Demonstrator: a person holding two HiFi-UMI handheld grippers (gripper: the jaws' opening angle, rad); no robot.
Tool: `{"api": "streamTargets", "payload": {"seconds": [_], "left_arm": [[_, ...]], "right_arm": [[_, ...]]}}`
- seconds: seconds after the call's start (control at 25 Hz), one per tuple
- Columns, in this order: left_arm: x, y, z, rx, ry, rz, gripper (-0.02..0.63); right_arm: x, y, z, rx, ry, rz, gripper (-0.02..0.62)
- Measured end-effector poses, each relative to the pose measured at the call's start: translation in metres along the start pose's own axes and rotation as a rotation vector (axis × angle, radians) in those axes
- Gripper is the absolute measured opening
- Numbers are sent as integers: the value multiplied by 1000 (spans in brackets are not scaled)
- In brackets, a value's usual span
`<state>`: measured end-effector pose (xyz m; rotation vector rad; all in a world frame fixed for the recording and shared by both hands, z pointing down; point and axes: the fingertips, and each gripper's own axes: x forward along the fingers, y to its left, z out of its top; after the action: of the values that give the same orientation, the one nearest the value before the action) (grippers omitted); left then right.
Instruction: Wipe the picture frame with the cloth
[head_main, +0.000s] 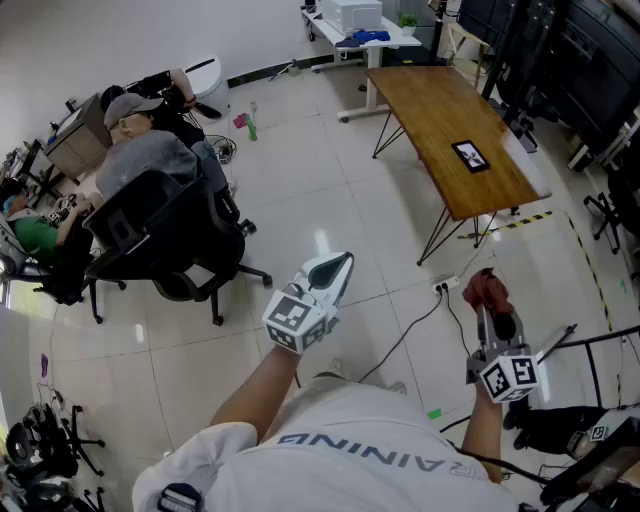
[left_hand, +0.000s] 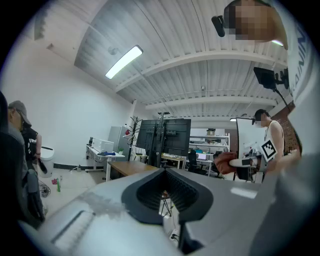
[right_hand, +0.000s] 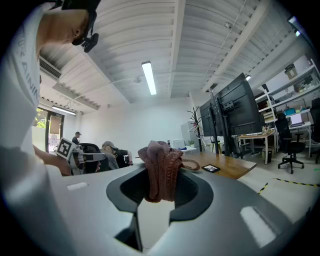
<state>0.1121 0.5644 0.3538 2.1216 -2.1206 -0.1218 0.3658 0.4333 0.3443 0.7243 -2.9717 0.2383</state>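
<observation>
Your room is bright all over. A long white tube light (left_hand: 124, 61) on the ceiling shines down, and the right gripper view shows one too. A light makes a small white shiny spot on the pale tiled floor (head_main: 322, 243). The shadow under the black office chair (head_main: 165, 240) is soft, not hard. Both gripper views bend at the edges like a fish bowl, with black corners. Up close, your grey left gripper (left_hand: 165, 172) looks fuzzy. The dark red knitted cloth (right_hand: 161, 170) looks sharp. Your head view is clear.
</observation>
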Motion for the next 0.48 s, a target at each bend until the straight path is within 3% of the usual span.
{"api": "streamTargets", "payload": {"seconds": [0.24, 0.48], "left_arm": [[0, 45, -11, 3, 6, -34, 6], [23, 66, -12, -15, 16, -38, 6]], "right_arm": [[35, 22, -1, -10, -12, -31, 115], [62, 8, -1, 18, -7, -51, 115]]}}
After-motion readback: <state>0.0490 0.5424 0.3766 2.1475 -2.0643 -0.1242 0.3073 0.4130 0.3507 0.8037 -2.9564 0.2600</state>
